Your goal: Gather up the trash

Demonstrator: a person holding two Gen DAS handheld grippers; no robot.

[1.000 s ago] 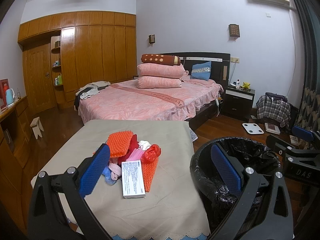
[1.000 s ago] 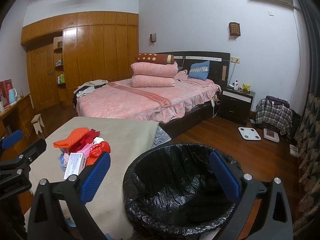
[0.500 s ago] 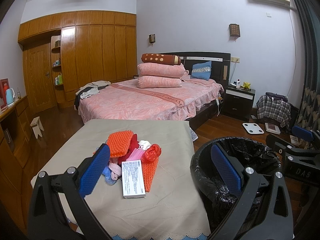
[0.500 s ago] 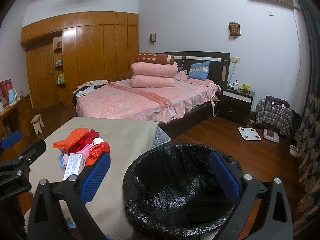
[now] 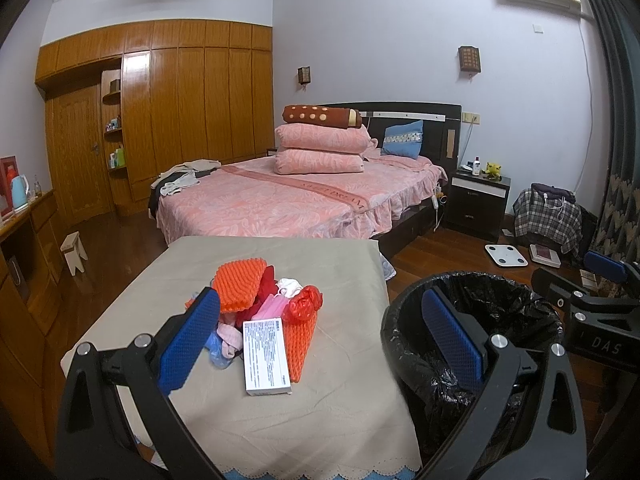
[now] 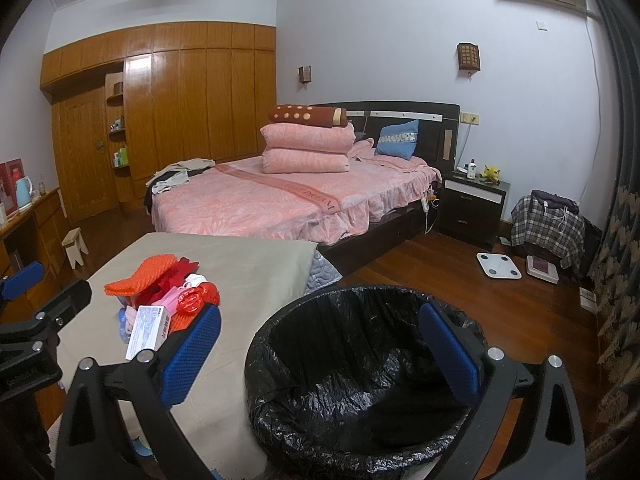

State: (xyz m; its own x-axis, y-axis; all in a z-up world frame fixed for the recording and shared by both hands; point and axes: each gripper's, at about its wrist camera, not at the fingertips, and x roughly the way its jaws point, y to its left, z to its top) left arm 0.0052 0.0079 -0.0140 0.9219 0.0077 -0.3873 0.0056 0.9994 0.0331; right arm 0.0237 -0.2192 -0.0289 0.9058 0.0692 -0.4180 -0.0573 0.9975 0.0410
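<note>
A heap of trash (image 5: pixel 256 312) lies on the beige-clothed table (image 5: pixel 328 416): orange foam netting (image 5: pixel 240 286), red plastic (image 5: pixel 305 304), pink masks and a white printed box (image 5: pixel 266 356) in front. The same heap (image 6: pixel 168 296) shows at the left of the right wrist view. A bin lined with a black bag (image 5: pixel 480 340) stands right of the table. My left gripper (image 5: pixel 320 344) hovers open above the table's near edge, behind the box, holding nothing. Open and holding nothing too, my right gripper (image 6: pixel 320 352) hangs over the bin (image 6: pixel 360 376).
A pink bed (image 5: pixel 288 200) with stacked quilts stands beyond the table. Wooden wardrobes (image 5: pixel 168 120) line the far wall, a low cabinet (image 5: pixel 24 248) runs along the left. A nightstand (image 5: pixel 478 200), a white scale (image 5: pixel 506 256) and a plaid-covered pile (image 5: pixel 548 216) sit on the wooden floor at right.
</note>
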